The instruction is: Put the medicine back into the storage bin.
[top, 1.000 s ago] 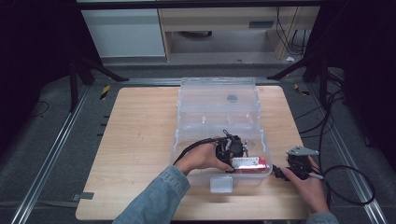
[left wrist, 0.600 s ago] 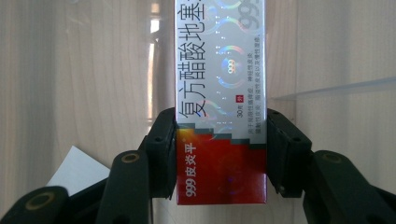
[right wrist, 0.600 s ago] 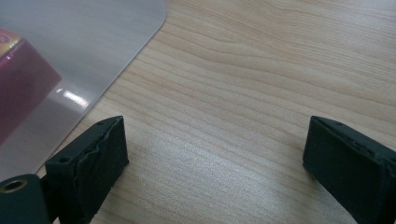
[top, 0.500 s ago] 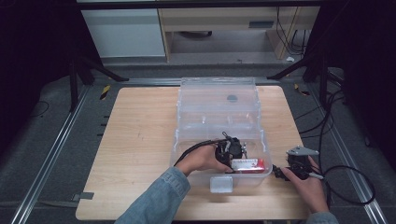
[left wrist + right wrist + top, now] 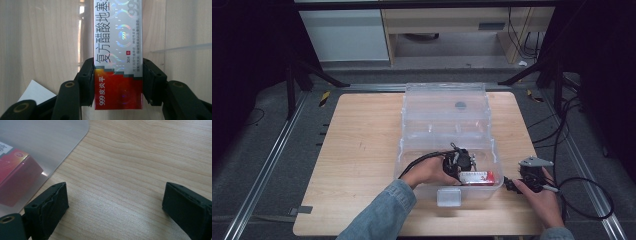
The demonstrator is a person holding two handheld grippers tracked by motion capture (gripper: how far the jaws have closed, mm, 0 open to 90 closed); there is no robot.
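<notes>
A: Left gripper first. What has it got?

B: A box, long and flat, silver above and red at the near end, with printed characters. Both pads press on its long sides, near the red end. Jaws clamped on it, partly closed to the box's width.

A: And where does that put the box on the table?

B: In the high view the box lies inside the clear plastic bin, in its near right corner, close to the front wall. The left gripper reaches into the bin from the near side, with the left hand just behind it and a blue sleeve coming in from the bottom edge.

A: Box resting or lifted?

B: Cannot tell. Through the left gripper view, the wood grain shows behind the box through the clear bin floor, and a white slip of paper lies at lower left.

A: Right gripper?

B: Jaws wide apart, nothing between them but bare table. The right gripper sits on the table just outside the bin's right wall, the right hand on it. Its own view catches the bin's rounded corner and the red end of the box through the plastic.

A: Anything else?

B: A small clear latch on the bin's front edge.
</notes>
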